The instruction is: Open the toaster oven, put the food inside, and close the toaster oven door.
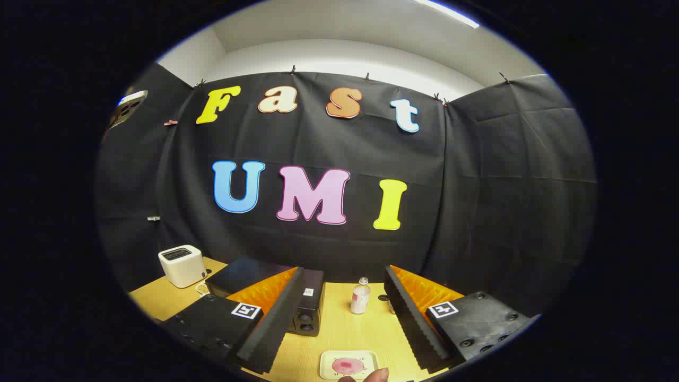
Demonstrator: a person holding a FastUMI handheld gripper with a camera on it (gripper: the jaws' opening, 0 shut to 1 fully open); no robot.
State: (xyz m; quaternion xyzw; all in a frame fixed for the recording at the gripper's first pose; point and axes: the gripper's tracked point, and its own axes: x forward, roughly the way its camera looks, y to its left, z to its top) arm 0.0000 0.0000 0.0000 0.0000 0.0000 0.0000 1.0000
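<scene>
The wooden table [350, 331] carries a toaster oven [265, 286], white toaster [182, 265], bottle [360, 298] and tray [348, 364].

Gripper [339, 323] held level, jaws spread wide.
Both fingers [276, 318] reach forward well apart, with nothing pressed between them; a person's fingertip [377, 375] shows just below them.

White toaster [182, 265] and small bottle [360, 298] on table [339, 329].

**Open lane between the jaws**

Jaws of the gripper [339, 318] stand wide apart, bare worktop [334, 329] between them. At 12 o'clock a bottle [360, 298] blocks; at 10 the oven [265, 281]; nearest, the plate [348, 365].
</scene>
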